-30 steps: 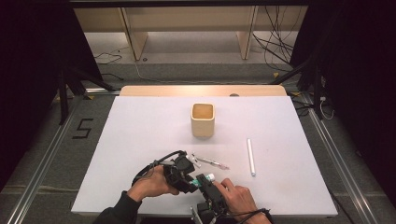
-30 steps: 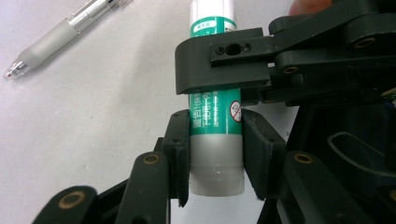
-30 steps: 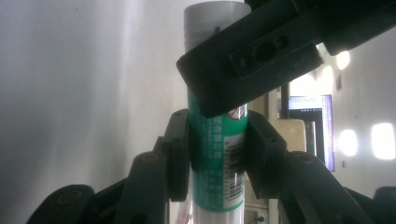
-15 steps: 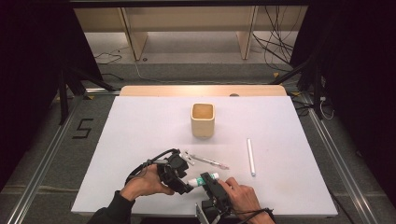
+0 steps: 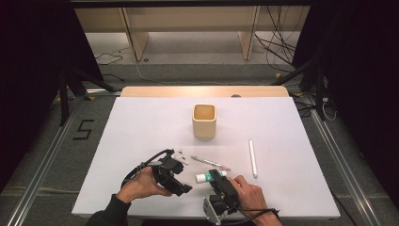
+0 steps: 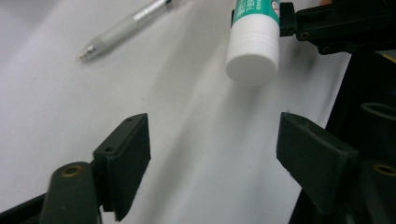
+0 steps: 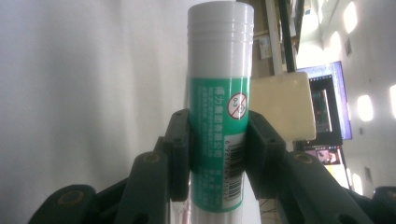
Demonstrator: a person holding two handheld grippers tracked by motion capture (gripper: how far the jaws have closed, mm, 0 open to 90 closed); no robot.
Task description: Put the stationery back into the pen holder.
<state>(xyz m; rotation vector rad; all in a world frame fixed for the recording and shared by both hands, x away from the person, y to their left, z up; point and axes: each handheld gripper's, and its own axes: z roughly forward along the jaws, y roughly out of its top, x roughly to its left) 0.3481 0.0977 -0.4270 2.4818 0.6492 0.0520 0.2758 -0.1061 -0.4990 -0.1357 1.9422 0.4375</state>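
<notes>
The right gripper point(image 5: 217, 178) stands near the worktop's point(image 5: 141, 127) front edge, at about 6 o'clock from the wooden cup point(image 5: 204, 121). Its jaws are clamped on a green and white glue stick point(image 5: 207, 177), which lies almost level and points with its white cap toward 9 o'clock. In the right gripper view the two pads press the green label on both sides, and the cap end stands free beyond them.

The left gripper point(image 5: 184, 189) is at 9 o'clock from the glue stick, just beside it but not touching. Its jaws have just been opening and now stand wide apart with nothing between them; in the left gripper view only the bare white surface lies between the pads, and the cap of the stick hangs ahead of them.

A clear pen point(image 5: 210, 163) lies just behind both grippers, at about 12 o'clock from them, slanted. A white marker point(image 5: 253, 158) lies at 2 o'clock from the right gripper, well apart.

The left half of the worktop toward 9 and 10 o'clock has wide room. The front edge is very near the two hands point(image 5: 139, 186), so toward 6 o'clock little room is left.
</notes>
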